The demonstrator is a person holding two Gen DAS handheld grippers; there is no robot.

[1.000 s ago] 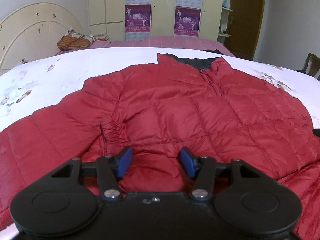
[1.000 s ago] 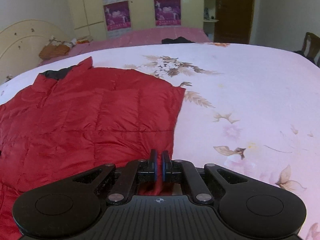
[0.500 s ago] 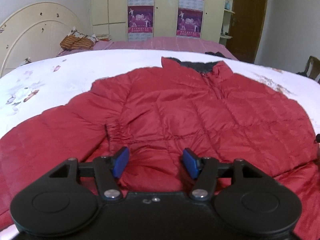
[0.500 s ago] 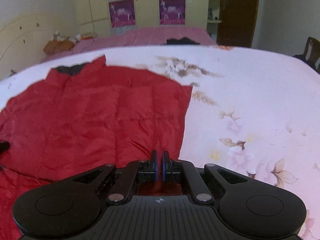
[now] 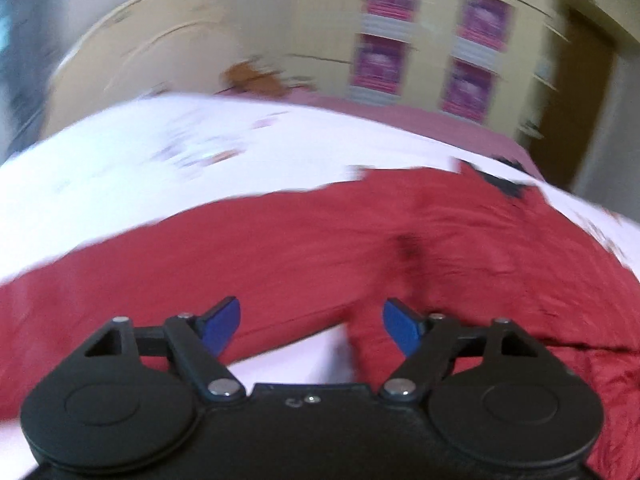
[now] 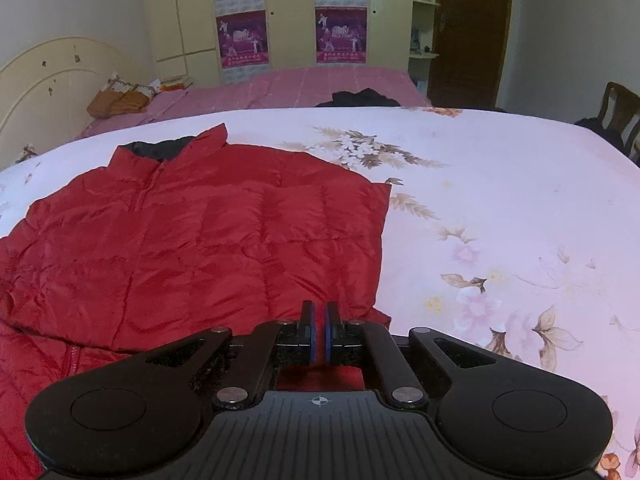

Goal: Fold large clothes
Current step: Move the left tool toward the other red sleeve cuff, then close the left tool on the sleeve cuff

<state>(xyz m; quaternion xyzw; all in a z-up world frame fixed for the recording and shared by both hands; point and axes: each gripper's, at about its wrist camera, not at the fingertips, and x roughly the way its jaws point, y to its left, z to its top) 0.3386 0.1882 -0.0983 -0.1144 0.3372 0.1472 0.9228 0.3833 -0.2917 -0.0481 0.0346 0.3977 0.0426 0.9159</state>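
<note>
Red quilted nylon fills both views: the large red puffer jacket (image 6: 192, 240) lies spread on the white floral bedsheet (image 6: 500, 208), collar away from the cameras, its right side already turned in to a straight vertical edge. The left gripper (image 5: 311, 322) has just been opening its jaws, and they now stand spread with nothing between the blue pads; a second ago it hung over the middle of the jacket's lower front, and now its blurred view has swung over to the long left sleeve (image 5: 180, 264), with a patch of bare sheet showing just beneath the pads. I take this to mean one fold is let go and the left hand is moving on to the sleeve that is not yet folded in.

The right gripper (image 6: 319, 330) has its pads pressed together. Red cloth shows behind the pads, near the lower right corner of the jacket, but I cannot tell whether a thin layer is pinched.

Around: a pale curved headboard (image 6: 52, 84), a pink second bed (image 6: 304, 88) with a dark garment (image 6: 360, 98) and brown bundles (image 6: 120, 100), posters on the cream wardrobe (image 6: 240, 36), a wooden chair (image 6: 620, 108). All are well apart from the jacket; nothing stands in the way.
</note>
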